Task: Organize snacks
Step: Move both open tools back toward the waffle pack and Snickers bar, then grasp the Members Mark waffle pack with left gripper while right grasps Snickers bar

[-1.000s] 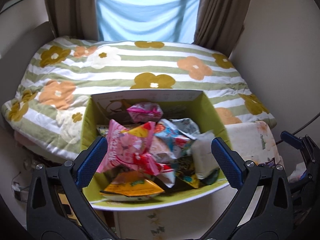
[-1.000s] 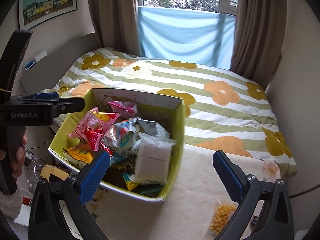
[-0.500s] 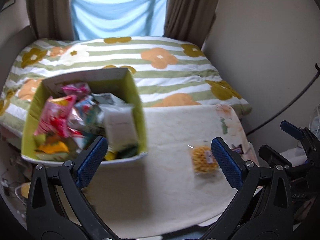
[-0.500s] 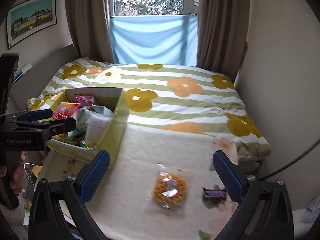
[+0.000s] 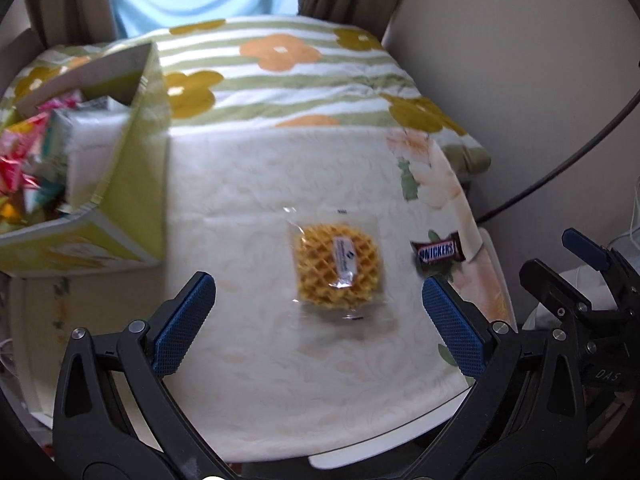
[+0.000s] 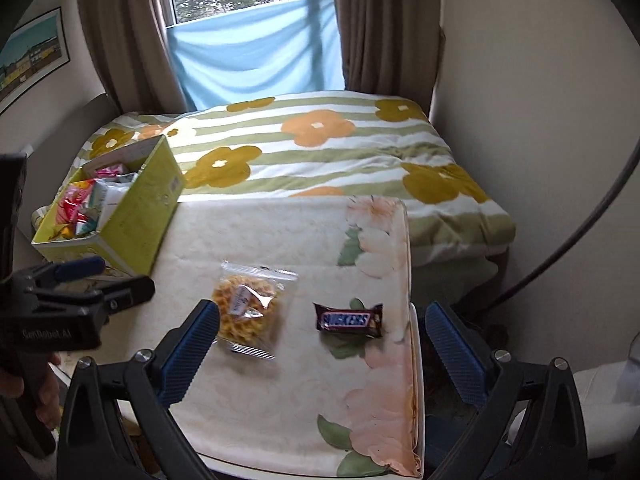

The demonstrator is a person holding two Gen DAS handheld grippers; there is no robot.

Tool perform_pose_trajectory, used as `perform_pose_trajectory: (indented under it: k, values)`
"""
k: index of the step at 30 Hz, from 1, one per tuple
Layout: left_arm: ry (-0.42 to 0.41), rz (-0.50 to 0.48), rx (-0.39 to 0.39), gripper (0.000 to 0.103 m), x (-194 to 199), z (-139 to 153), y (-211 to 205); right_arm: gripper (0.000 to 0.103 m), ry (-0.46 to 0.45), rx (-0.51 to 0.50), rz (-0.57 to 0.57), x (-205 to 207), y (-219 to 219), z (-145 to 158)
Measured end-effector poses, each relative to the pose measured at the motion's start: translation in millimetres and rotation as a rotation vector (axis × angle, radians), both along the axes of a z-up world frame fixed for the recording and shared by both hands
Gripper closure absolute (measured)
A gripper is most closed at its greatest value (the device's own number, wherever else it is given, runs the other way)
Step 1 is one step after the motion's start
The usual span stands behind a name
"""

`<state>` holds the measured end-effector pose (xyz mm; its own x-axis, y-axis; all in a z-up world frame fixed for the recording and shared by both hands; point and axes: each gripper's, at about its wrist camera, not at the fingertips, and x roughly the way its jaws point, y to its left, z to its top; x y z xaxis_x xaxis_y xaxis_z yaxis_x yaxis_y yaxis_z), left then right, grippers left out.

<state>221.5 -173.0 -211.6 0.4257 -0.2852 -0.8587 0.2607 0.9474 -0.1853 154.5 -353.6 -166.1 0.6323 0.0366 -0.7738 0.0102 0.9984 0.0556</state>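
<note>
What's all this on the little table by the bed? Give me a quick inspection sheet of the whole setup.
Surface: small table under a cream floral cloth, against the bed.
Job's things: waffle snack in a clear wrapper and Snickers bar lie apart on the cloth; green box of packets at the far left corner.
Clutter: nothing seen on the cloth.
Grippers: left tool open, hovering over the waffle; right tool open, empty, over the table.
Cables: dark cable arcs along the right wall.
Surroundings: flowered bedspread, brown curtains, window, framed picture at left.
</note>
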Motion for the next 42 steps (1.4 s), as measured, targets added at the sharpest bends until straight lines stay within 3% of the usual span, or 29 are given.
perform_pose_trajectory:
  k: [9,17,20,25,28,40,42]
  values:
    - [0.083,-0.055,0.009,0.0,21.0,-77.8,-35.6,0.001,0.03,-0.028,-0.018,3.0,-17.2,-74.1]
    - [0.121,-0.091,0.048,0.001,41.9,-114.1,-51.7,0.001,0.022,-0.106,0.022,5.1,-8.1,-105.2]
    - [0.093,-0.109,0.085,0.0,45.6,-116.3,-58.8,0.002,0.018,-0.135,0.048,6.8,-4.2,-105.1]
    - [0.075,-0.124,0.141,0.002,49.4,-118.0,-66.4,0.002,0.084,-0.143,0.07,17.4,-1.2,-111.7]
    - [0.061,-0.125,0.182,0.012,50.2,-116.6,-66.2,0.002,0.12,-0.116,0.072,27.3,-2.6,-116.7]
    - [0.055,-0.13,0.168,0.023,52.4,-112.7,-59.8,0.005,0.216,-0.083,0.051,54.4,-3.3,-131.1]
    - [0.061,-0.124,0.159,0.024,53.0,-112.3,-58.5,0.012,0.236,-0.071,0.046,58.7,-3.2,-134.3]
